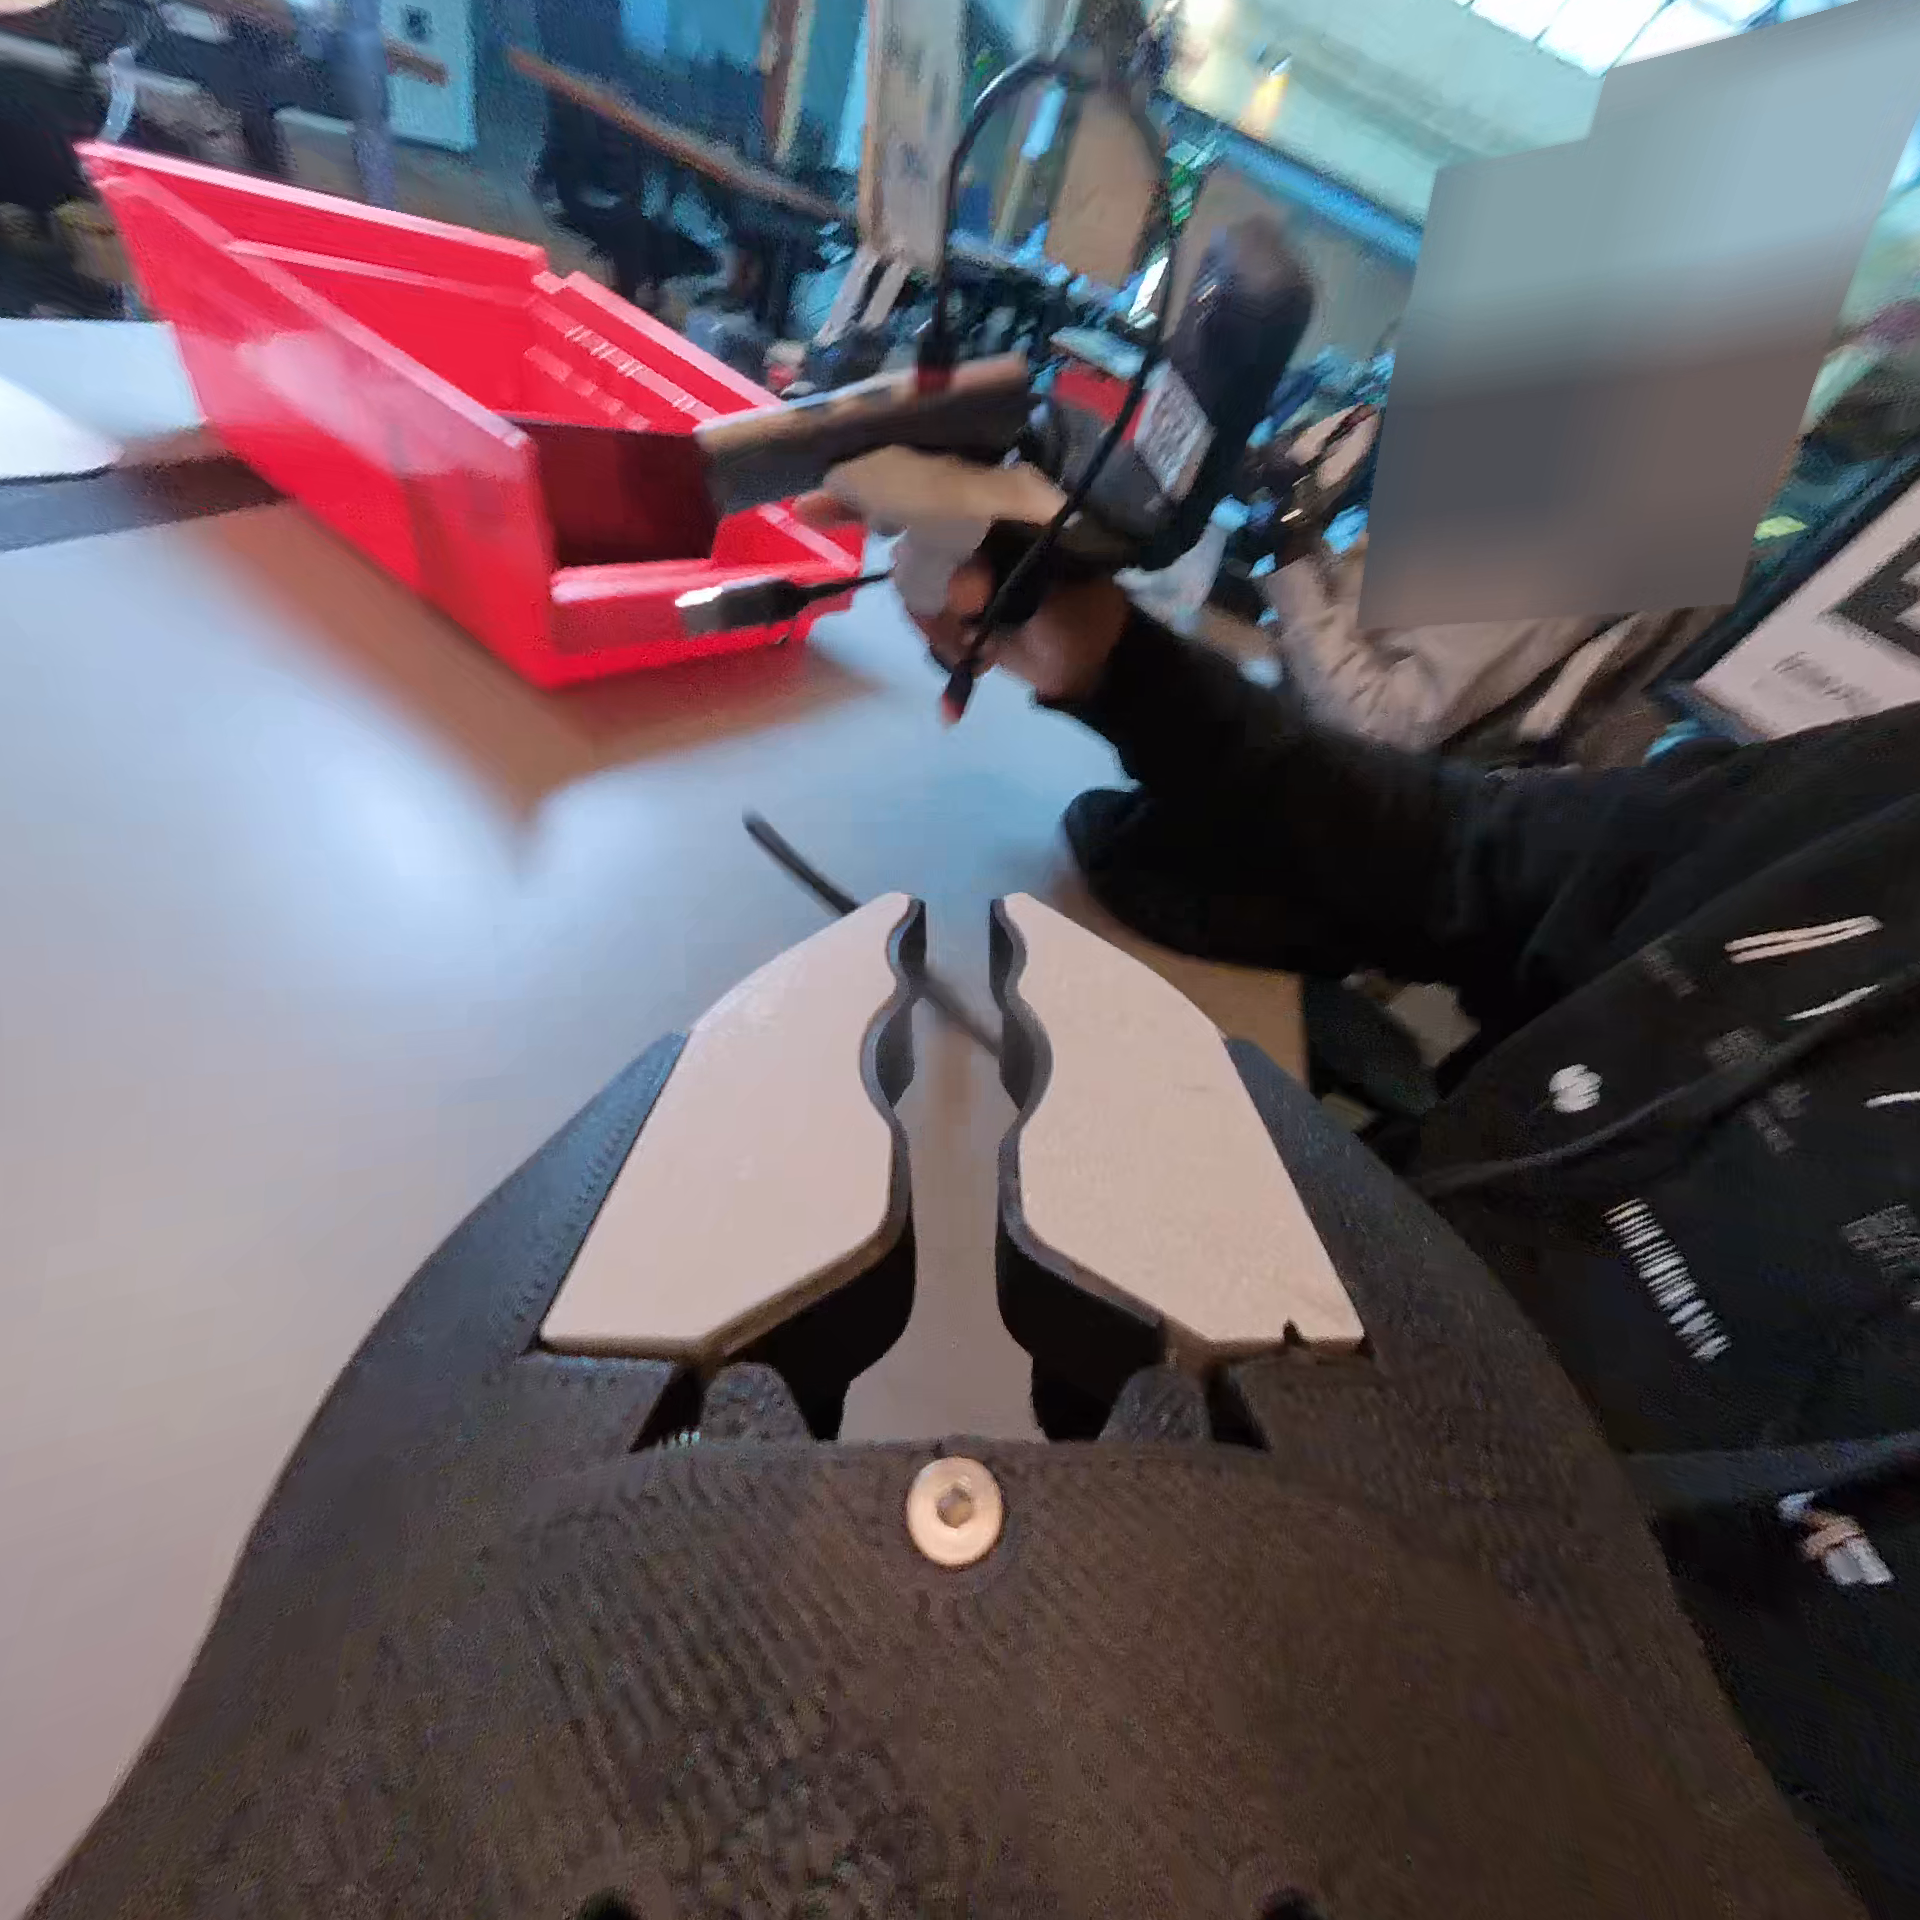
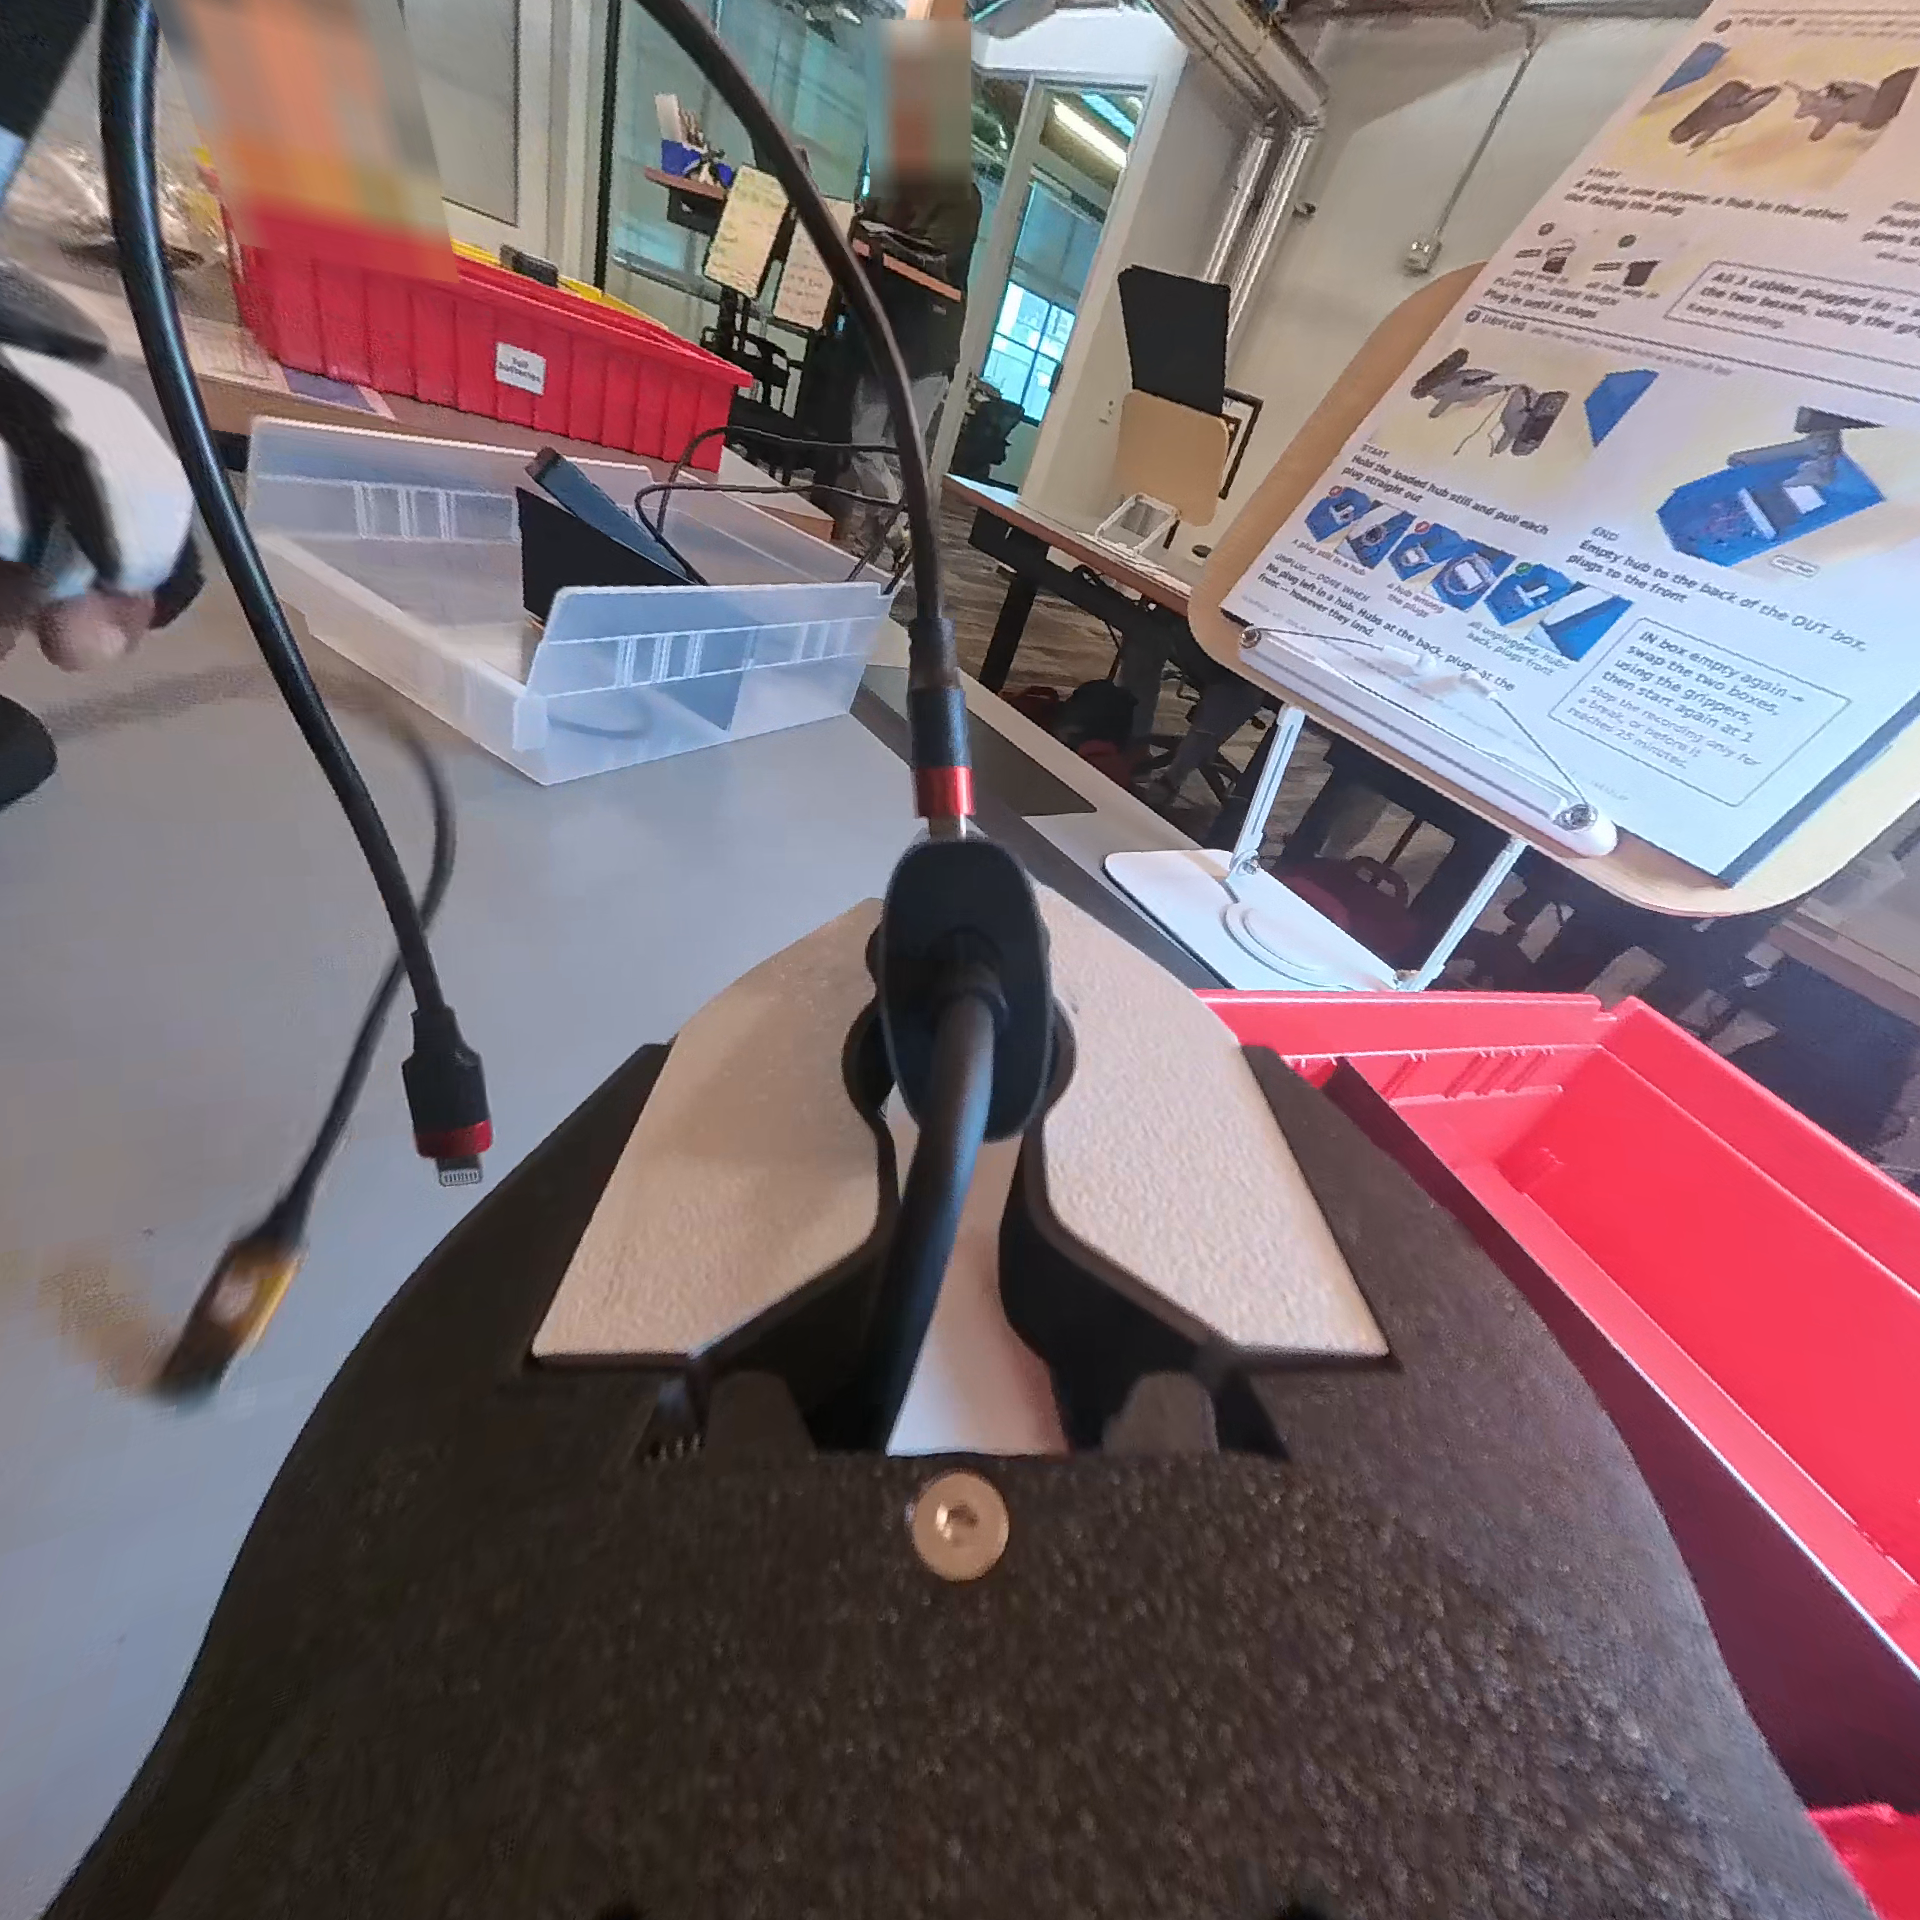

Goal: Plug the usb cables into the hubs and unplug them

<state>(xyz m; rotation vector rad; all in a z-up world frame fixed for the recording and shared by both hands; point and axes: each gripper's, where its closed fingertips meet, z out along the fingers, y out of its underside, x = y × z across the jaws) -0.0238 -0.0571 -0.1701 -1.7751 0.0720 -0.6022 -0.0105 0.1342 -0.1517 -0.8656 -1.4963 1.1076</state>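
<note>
My right gripper (image 2: 961, 935) is shut on a small black hub (image 2: 961, 997) and holds it above the grey table (image 2: 623, 883). A black cable's red-ringed plug (image 2: 940, 790) sits in the hub's far end. The cable loops overhead; its other plugs hang free at the left, one with a red ring (image 2: 452, 1132) and a blurred one (image 2: 223, 1320). The left wrist view shows this gripper (image 1: 862, 436) farther off with the plugged cable (image 1: 935, 353). My left gripper (image 1: 956, 914) is slightly open and empty, low over the table, with a black cable (image 1: 800, 873) lying under it.
A red bin (image 1: 416, 416) stands on the table beyond the left gripper and shows at the right in the right wrist view (image 2: 1662, 1195). A clear bin (image 2: 436, 623) holds a black hub. An instruction sheet on a white stand (image 2: 1558, 468) is at the right. A person's dark sleeve (image 1: 1299, 831) lies on the table. Spacing between my two grippers at the tips: around 20 cm.
</note>
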